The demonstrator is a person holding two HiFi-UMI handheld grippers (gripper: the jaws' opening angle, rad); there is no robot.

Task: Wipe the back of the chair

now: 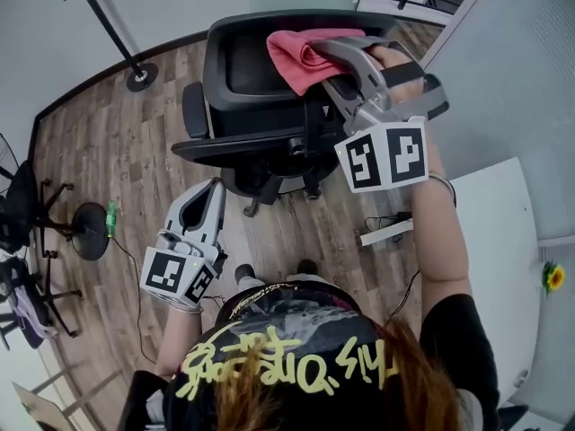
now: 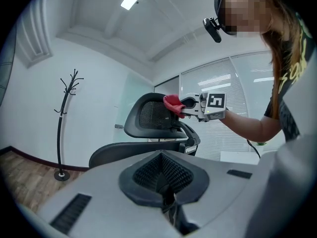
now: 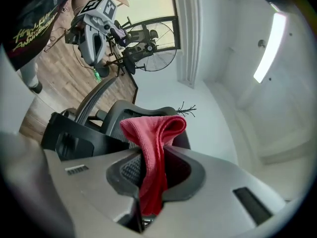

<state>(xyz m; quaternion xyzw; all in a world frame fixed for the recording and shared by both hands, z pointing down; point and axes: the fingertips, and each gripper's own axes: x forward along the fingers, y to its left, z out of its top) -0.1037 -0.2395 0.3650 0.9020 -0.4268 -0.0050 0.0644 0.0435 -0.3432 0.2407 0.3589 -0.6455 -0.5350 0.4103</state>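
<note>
Head view: a black office chair (image 1: 260,106) is seen from above on the wood floor (image 1: 117,151). A red cloth (image 1: 301,54) is held up at the top edge of its backrest. The cloth is pinched by the right gripper (image 1: 323,65), which is raised over the chair. The left gripper (image 1: 209,191) is hung low, near the person's body and well apart from the chair back. A coat stand (image 1: 108,27) is spotted off to the upper left, and a white table (image 1: 490,232) to the right.

Left gripper view: the two jaws are seen closed together, pads meeting, with nothing caught between them. Past them the chair (image 2: 153,128) is seen from the side. The red cloth (image 2: 172,104) is laid right at the upper rim of the mesh back, with the right gripper (image 2: 190,105) behind it. The coat stand (image 2: 66,118) is parked by the wall on the left.

Right gripper view: the jaws are clamped on the red cloth (image 3: 154,152), which is folded over above them and hung down between the pads. The chair's back (image 3: 106,120) is found just behind the cloth. Whether the two actually touch can't be told from here. The left gripper (image 3: 94,26) is caught in the upper left, and a floor fan (image 3: 151,43) is stood further back.
</note>
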